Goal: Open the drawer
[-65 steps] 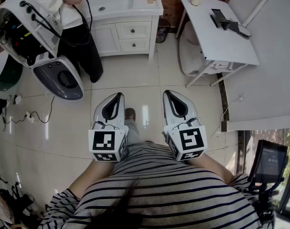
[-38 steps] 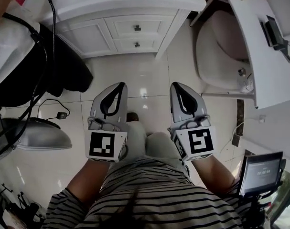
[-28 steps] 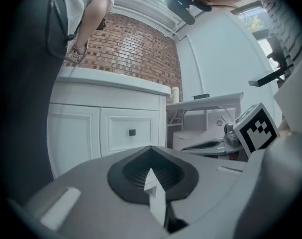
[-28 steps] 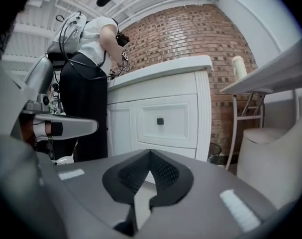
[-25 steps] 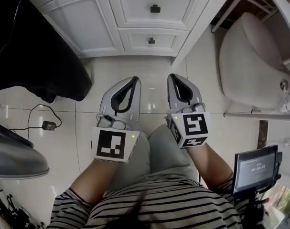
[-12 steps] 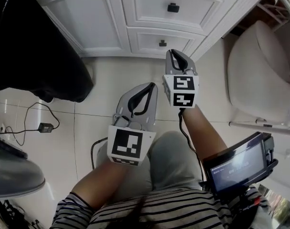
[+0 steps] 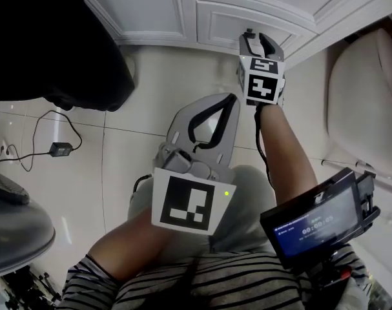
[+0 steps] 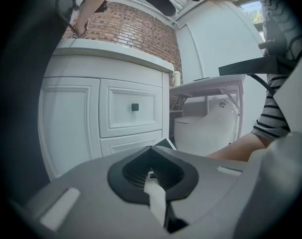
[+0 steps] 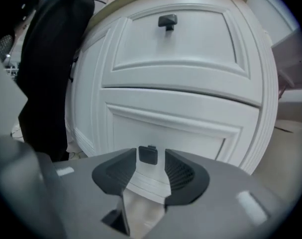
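Note:
A white cabinet holds two stacked drawers. In the right gripper view the lower drawer carries a small dark knob, with the upper drawer's knob above it. My right gripper is up against the lower drawer front, and its jaws are opening. The knob sits between the pads with gaps on both sides. In the head view the right gripper reaches to the lower drawer. My left gripper hangs back over the floor tiles, shut and empty, and its tips meet.
A person's black clothing fills the left side beside the cabinet. A cable with a power adapter lies on the tiled floor. A white seat stands to the right. A screen device hangs near my right arm.
My right gripper has moved forward and down to the lower drawer, and its jaws have gone from shut to open around the knob. The left gripper has sunk a little and stays shut.

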`<action>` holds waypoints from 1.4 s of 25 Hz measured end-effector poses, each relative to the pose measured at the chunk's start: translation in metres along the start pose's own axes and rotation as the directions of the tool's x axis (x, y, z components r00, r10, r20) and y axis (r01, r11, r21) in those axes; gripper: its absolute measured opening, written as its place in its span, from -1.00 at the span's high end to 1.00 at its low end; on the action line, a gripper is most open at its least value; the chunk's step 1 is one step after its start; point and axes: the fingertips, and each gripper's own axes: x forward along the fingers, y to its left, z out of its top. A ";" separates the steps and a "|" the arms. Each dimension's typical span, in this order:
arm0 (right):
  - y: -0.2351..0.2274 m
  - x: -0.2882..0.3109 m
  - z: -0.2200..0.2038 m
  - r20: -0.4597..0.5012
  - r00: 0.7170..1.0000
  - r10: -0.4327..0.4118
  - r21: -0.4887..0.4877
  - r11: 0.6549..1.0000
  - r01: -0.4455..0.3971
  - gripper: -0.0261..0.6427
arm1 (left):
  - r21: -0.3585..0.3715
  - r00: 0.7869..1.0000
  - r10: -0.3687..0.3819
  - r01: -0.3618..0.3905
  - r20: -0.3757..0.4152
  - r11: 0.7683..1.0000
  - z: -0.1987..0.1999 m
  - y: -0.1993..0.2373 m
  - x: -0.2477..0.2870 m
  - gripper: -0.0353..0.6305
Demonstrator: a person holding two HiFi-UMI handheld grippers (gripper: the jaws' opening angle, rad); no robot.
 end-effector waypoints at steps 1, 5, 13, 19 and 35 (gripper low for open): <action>-0.002 0.002 0.000 -0.004 1.000 -0.003 0.027 1.000 0.003 0.39 | 0.002 1.000 0.006 -0.006 0.000 1.000 0.000 0.002 0.000 0.85; 0.000 0.005 -0.002 -0.006 1.000 0.001 0.060 0.998 -0.001 0.44 | 0.015 1.000 0.019 -0.018 -0.014 1.000 -0.006 0.006 0.001 0.85; 0.003 0.007 -0.001 -0.021 1.000 -0.001 -0.003 1.000 0.001 0.55 | 0.022 0.999 0.027 -0.027 -0.017 0.999 -0.004 0.010 0.002 0.85; 0.004 0.004 -0.002 -0.029 1.000 0.008 -0.031 0.999 -0.009 0.57 | 0.019 0.999 0.048 -0.048 -0.001 0.999 0.000 0.014 0.001 0.85; 0.050 -0.108 -0.046 -0.064 0.990 0.127 -0.037 0.991 -0.129 0.61 | 0.097 0.993 0.097 -0.103 0.064 0.990 0.019 -0.004 0.000 0.85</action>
